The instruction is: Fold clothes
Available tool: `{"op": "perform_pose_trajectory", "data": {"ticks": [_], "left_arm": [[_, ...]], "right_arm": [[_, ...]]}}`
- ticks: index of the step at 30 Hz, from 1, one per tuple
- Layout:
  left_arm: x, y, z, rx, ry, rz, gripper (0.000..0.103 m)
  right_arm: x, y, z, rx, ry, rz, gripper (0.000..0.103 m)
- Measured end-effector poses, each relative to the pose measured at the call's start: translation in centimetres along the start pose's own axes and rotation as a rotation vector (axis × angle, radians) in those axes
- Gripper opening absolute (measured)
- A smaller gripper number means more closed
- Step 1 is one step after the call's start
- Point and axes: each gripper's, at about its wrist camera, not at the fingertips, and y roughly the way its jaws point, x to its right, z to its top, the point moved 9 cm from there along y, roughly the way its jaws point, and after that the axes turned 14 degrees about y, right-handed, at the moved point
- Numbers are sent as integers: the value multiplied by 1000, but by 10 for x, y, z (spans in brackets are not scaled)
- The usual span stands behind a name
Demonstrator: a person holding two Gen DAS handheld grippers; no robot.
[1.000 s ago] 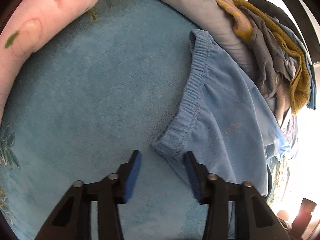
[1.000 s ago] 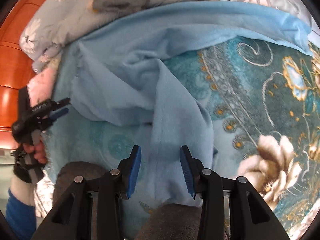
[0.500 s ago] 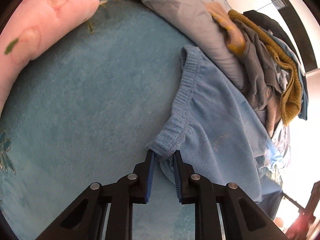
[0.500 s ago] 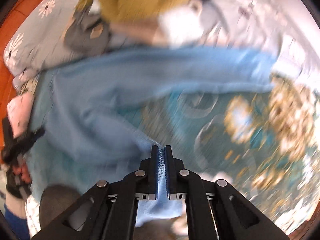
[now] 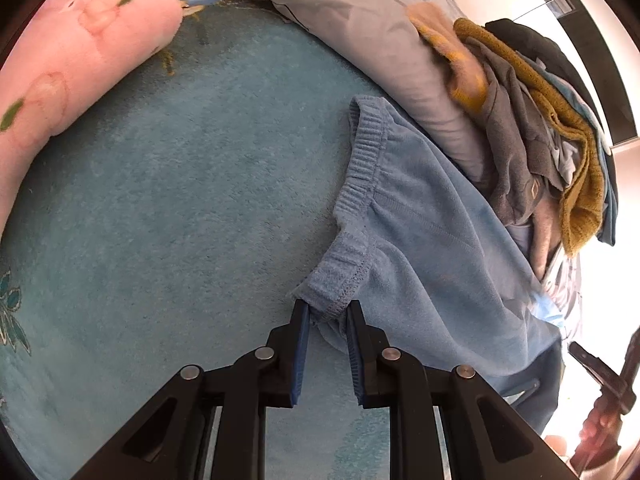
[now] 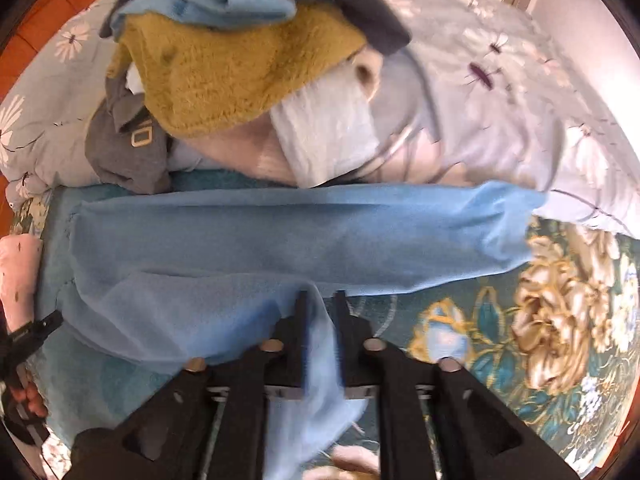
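Light blue trousers [image 5: 420, 248] lie on a teal blanket [image 5: 180, 220]. My left gripper [image 5: 327, 307] is shut on the near corner of their ribbed waistband [image 5: 340, 276], low over the blanket. In the right wrist view the same trousers [image 6: 280, 236] stretch across the bed. My right gripper [image 6: 320, 300] is shut on a leg end of the blue cloth, which hangs between the fingers. The left gripper [image 6: 28, 336] shows at the far left edge of that view.
A heap of clothes [image 6: 224, 68], mustard, grey and blue, sits on a grey flowered duvet [image 6: 500, 112] behind the trousers; the heap also shows in the left wrist view [image 5: 540, 128]. A pink pillow [image 5: 68, 72] lies at the left. The flowered blanket [image 6: 552, 320] spreads to the right.
Both grippers closed from open onto the trousers: left on the waistband corner, right on the leg cloth. The right gripper pulled the cloth and the trousers now lie stretched out.
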Motion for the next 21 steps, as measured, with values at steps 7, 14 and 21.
{"op": "perform_pose_trajectory", "data": {"ticks": [7,14,21], "left_arm": [[4,-7,-9,-9,6,13,21],[6,-19,-21,-20,7,26,21],[6,-25,-34,-32,-7,27,22]], "right_arm": [[24,-17,-89,-128,213,220,38],[-10,0,-121,-207,343,349,50],[-30,48,-120,-262,407,255,50]]}}
